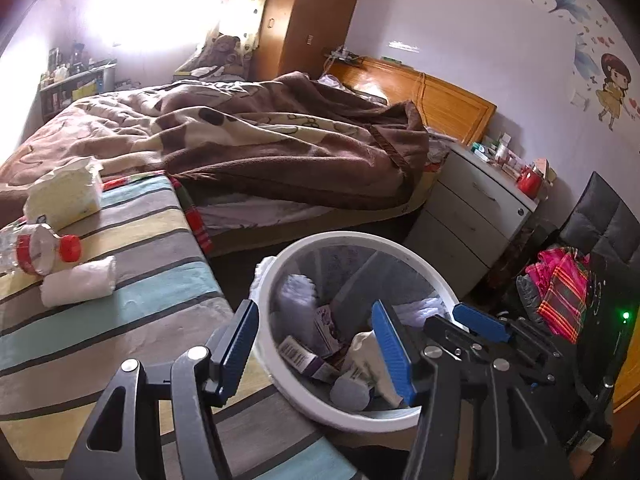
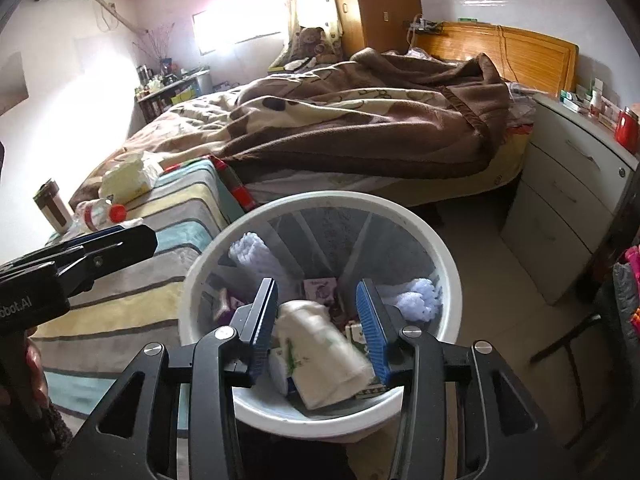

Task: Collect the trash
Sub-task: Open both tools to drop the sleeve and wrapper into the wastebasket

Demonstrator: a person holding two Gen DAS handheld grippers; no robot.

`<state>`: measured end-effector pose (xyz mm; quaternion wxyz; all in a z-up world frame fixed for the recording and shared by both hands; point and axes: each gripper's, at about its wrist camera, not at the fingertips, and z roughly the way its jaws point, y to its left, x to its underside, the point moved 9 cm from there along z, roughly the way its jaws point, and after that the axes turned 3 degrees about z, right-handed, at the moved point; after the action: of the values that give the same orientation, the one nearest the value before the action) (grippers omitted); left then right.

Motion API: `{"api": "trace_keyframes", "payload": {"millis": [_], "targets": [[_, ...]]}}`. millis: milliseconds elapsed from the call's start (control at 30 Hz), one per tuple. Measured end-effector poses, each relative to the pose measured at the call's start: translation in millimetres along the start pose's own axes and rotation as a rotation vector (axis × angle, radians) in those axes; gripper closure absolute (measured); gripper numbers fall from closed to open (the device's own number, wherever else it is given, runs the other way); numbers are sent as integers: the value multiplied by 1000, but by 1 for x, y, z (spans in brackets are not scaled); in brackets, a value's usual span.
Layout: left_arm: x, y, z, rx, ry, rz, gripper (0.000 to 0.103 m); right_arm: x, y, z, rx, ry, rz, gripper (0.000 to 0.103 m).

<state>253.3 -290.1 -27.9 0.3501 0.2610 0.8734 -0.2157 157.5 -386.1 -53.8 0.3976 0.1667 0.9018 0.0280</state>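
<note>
A white waste bin (image 1: 340, 237) (image 2: 320, 199) stands on the floor beside a striped bench, holding boxes, wrappers and white wads. My left gripper (image 1: 316, 348) hangs open over its near rim with nothing between its fingers. My right gripper (image 2: 318, 322) is open above the bin; a blurred white paper wad (image 2: 324, 354) sits between and below its pads, loose over the other trash. On the bench lie a plastic bottle with a red cap (image 1: 36, 248) (image 2: 100, 212), a white paper roll (image 1: 78, 286) and a tissue pack (image 1: 64, 192) (image 2: 128, 178).
The striped bench (image 1: 132, 320) runs along the bin's left side. Behind it is a bed with a brown blanket (image 1: 260, 136), and a white nightstand (image 2: 568, 200) stands to the right. A dark chair with pink cloth (image 1: 560, 292) is at the far right. A brown cup (image 2: 50, 206) stands at the bench's left end.
</note>
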Motion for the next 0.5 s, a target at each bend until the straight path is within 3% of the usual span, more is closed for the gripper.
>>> {"api": "trace_keyframes", "payload": {"millis": [167, 500], "targets": [[2, 21, -19, -70, -21, 3, 44, -6, 15, -5, -34, -28, -18, 60], [9, 68, -48, -128, -39, -42, 44, -10, 58, -2, -119, -42, -69, 60]]}}
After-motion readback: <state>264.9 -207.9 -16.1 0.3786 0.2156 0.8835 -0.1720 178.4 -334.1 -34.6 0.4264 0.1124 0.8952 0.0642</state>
